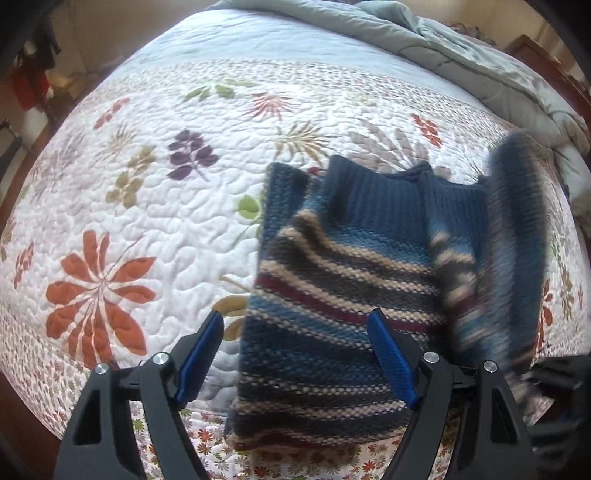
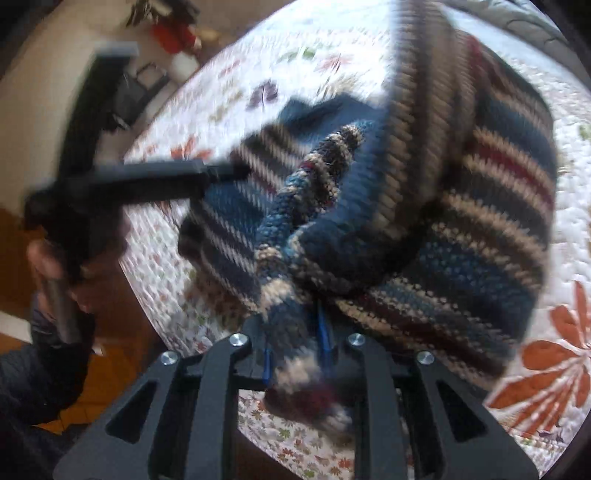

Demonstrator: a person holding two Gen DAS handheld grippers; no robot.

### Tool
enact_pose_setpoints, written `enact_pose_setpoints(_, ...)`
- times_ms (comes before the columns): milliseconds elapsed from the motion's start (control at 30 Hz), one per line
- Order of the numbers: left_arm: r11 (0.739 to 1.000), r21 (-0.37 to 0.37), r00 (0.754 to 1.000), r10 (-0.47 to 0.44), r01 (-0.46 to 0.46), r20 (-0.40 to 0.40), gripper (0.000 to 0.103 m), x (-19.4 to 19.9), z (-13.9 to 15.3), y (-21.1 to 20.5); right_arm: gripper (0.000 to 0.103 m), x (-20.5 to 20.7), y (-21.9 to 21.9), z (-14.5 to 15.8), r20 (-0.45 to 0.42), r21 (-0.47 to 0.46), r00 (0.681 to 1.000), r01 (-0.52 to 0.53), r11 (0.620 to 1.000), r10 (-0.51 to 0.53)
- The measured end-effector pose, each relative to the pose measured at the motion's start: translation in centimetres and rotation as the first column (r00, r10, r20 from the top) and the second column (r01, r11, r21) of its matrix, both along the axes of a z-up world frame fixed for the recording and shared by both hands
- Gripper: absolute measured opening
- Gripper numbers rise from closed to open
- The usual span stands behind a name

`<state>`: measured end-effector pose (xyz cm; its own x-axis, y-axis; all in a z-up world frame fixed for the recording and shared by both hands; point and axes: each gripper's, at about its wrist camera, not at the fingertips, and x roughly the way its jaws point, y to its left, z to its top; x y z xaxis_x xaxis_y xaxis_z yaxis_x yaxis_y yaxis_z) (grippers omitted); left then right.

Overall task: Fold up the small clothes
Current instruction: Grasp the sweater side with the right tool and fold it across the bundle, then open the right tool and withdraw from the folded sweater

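Observation:
A striped knit sweater (image 1: 343,280) in blue, tan and dark red lies on the floral quilt (image 1: 147,206), its left part flat. My left gripper (image 1: 295,339) is open, its blue pads (image 1: 388,354) spread above the sweater's lower left part, holding nothing. My right gripper (image 2: 295,354) is shut on a bunched edge of the sweater (image 2: 461,206) and holds that side lifted off the bed; the raised part shows blurred at the right of the left wrist view (image 1: 517,236). The left gripper also shows in the right wrist view (image 2: 155,177), held by a hand.
A grey-green comforter (image 1: 461,59) is bunched at the far end of the bed. The bed's near edge (image 1: 110,424) runs below the left gripper. The quilt (image 2: 569,229) spreads around the sweater. Wooden floor and red items (image 2: 173,33) lie beyond the bed.

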<state>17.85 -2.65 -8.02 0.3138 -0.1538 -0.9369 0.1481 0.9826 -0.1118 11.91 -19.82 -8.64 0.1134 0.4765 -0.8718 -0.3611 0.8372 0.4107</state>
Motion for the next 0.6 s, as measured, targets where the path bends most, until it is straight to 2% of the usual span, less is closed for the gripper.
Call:
enact_pose_setpoints(67,1.0,-0.01,1.0,0.007,-0.007,-0.01,0.08,-0.1,0.0,0.3,0.039,0.4,0.3,-1.8,-0.053,0.019,0.999,0.01,1.0,-0.009)
enact_pose_setpoints(133,1.0,-0.007,1.0,0.0,0.0,-0.004,0.08,-0.1,0.2,0.2,0.052,0.0,-0.2,-1.6,-0.079,0.078,0.997,0.021,0.997,-0.014)
enact_pose_setpoints(233,1.0,-0.014,1.0,-0.024,0.024,0.009,0.08,-0.3,0.9,-0.5,0.055,-0.9,-1.3,0.2,-0.064,0.175,0.998,0.017,0.984,-0.006)
enact_pose_setpoints(333,0.994,-0.071,0.997,-0.08,0.079,-0.006,0.08,-0.5,1.4,-2.2,0.055,-2.3,-3.3,2.5,-0.06,0.285,0.998,0.032,0.958,-0.016)
enact_pose_setpoints(467,0.981,-0.128,0.988,-0.152,0.147,-0.026,0.08,-0.2,1.5,-5.5,0.057,-4.3,-7.3,4.7,0.005,0.253,0.995,0.099,0.962,-0.103)
enact_pose_setpoints(600,0.974,-0.143,0.981,-0.186,0.177,-0.057,0.08,0.5,0.8,-8.5,0.059,-5.5,-11.0,4.6,-0.017,0.25,0.983,0.184,0.951,-0.185)
